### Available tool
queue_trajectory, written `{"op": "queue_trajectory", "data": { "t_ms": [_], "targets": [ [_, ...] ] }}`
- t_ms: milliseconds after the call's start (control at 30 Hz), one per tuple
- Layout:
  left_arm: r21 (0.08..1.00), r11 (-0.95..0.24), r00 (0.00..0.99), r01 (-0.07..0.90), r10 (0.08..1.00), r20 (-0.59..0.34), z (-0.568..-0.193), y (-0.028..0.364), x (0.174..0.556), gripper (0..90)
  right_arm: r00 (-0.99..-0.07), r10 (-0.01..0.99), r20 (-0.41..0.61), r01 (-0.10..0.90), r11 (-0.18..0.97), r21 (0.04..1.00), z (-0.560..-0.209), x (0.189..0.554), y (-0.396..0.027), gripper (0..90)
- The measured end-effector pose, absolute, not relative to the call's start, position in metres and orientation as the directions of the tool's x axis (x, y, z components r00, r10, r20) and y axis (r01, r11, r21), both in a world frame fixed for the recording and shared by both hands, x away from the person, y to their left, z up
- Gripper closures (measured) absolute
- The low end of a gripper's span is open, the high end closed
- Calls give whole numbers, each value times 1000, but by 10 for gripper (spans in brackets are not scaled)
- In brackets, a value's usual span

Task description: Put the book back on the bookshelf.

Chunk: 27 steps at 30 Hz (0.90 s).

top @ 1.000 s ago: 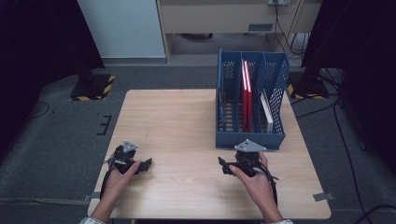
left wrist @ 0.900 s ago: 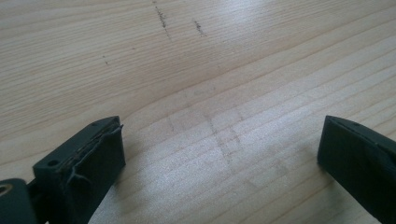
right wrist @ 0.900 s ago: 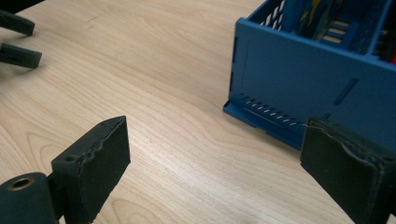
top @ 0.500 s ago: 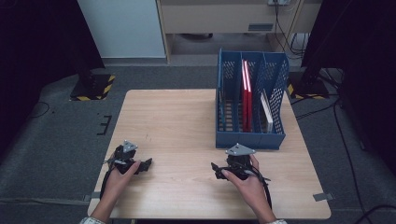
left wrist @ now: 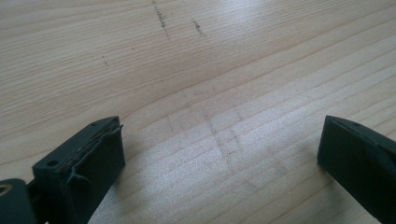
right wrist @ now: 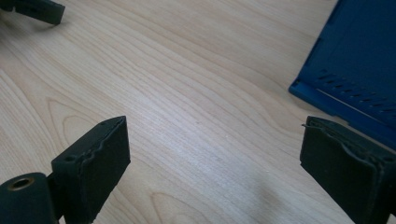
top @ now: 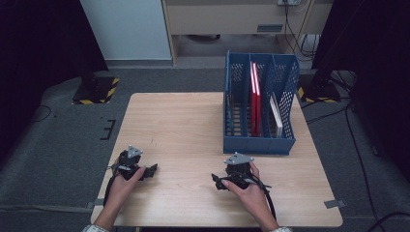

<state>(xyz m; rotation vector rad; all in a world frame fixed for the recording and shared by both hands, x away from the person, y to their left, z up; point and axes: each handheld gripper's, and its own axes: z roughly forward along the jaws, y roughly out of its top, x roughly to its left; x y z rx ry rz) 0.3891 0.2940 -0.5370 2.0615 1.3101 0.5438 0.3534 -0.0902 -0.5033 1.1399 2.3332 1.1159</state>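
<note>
the left gripper [top: 145,170] sat low over the near left part of the table [top: 183,125], held in the left hand [top: 124,181]. in its own view [left wrist: 219,154] the jaws stood wide apart with nothing between them but bare wood, which carried a few dark scuffs farther off.

the right gripper [top: 220,181] was held in the right hand [top: 246,188] at the near middle of the table, just in front of the rack [top: 259,142]. its own view [right wrist: 212,154] showed the jaws also spread wide and empty over the wood, with a corner of the rack [right wrist: 359,70] close beyond the right jaw and a jaw tip of the left gripper [right wrist: 37,10] far off at the top left.

the rack stood upright on the far right of the table. a red folder [top: 255,96] stood on edge in its middle slot, and a white one [top: 276,116] leaned in the right slot. the two grippers were well apart, and neither touched the rack.
</note>
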Motion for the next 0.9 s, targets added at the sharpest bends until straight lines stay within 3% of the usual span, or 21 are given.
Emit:
{"op": "queue_trajectory", "data": {
  "t_ms": [567,900],
  "targets": [
    [696,-310,424,647,906,9,-537,294,390,0,-645,763,46,537,409,738,-528,367,-62,88],
    [696,-311,425,647,905,8,-537,294,390,0,-600,800,10,559,410,721,-539,376,-50,84]
  ]
}}
